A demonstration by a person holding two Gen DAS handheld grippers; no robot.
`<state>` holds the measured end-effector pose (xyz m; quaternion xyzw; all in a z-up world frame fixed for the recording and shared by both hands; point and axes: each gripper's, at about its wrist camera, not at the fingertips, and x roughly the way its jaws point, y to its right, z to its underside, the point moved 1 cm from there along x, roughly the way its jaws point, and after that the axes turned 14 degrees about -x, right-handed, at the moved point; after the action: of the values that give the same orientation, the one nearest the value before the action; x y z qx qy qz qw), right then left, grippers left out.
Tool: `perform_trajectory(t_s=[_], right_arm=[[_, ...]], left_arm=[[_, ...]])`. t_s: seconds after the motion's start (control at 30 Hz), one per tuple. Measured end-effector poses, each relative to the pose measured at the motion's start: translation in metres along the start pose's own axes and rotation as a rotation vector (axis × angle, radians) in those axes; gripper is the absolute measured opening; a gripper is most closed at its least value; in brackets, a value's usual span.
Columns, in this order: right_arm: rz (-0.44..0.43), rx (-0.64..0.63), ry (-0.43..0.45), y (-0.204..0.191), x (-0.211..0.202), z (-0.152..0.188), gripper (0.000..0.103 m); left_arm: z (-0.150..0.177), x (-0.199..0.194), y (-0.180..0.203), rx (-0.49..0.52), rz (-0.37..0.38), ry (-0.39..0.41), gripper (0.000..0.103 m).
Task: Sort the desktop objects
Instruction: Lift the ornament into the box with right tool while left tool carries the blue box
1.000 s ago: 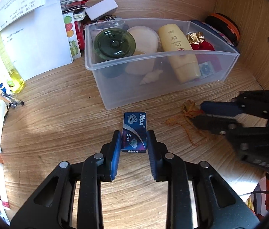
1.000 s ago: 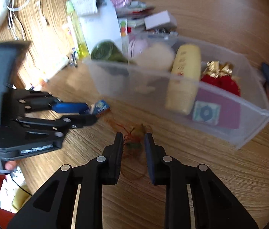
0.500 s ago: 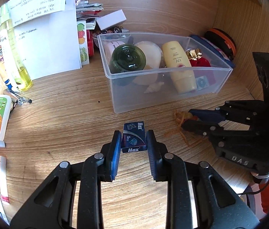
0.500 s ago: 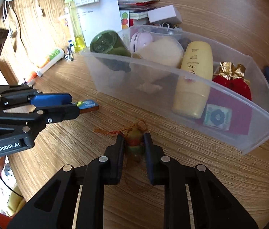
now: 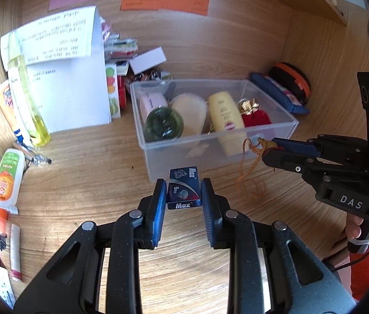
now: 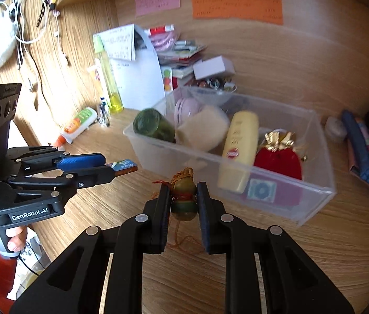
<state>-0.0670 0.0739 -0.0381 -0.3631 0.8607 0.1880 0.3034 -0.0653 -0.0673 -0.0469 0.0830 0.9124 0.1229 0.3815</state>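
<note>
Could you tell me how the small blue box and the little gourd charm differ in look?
The blue box is flat-sided and printed with "Max"; the gourd charm is rounded, green and brown. The box is bare; the charm trails an orange tassel. The left gripper holds the box, the right gripper the charm. Both are gripped in front of the clear bin.

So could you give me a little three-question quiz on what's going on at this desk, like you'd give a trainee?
1. True or false: the left gripper is closed on a small blue box.
2. What does the right gripper hold? A) a yellow lotion bottle B) a small gourd charm with orange string C) a glue bottle
3. Fill in: the red pouch lies inside the clear plastic ____.

Key: 1 true; 2 B; 3 bin.
</note>
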Motion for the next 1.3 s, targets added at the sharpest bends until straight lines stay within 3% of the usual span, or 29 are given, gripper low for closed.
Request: perform_trajectory(t_s=[0.77,1.13,1.3], right_arm=[[0.136,-0.011,0.184,0.041,-0.082,-0.045,0.018],[0.197,0.018,0.22,0.076,-0.085,-0.078,0.018],[0.177,0.038,0.185,0.087,-0.066,-0.073,0.018]], left_arm=[[-0.046,-0.019,0.039,0.035,0.07,0.075,0.026],[-0.076,-0.007,0.051,0.045,0.072,0.085,0.026],[-0.081,0.015,0.05,0.039,0.06,0.053,0.026]])
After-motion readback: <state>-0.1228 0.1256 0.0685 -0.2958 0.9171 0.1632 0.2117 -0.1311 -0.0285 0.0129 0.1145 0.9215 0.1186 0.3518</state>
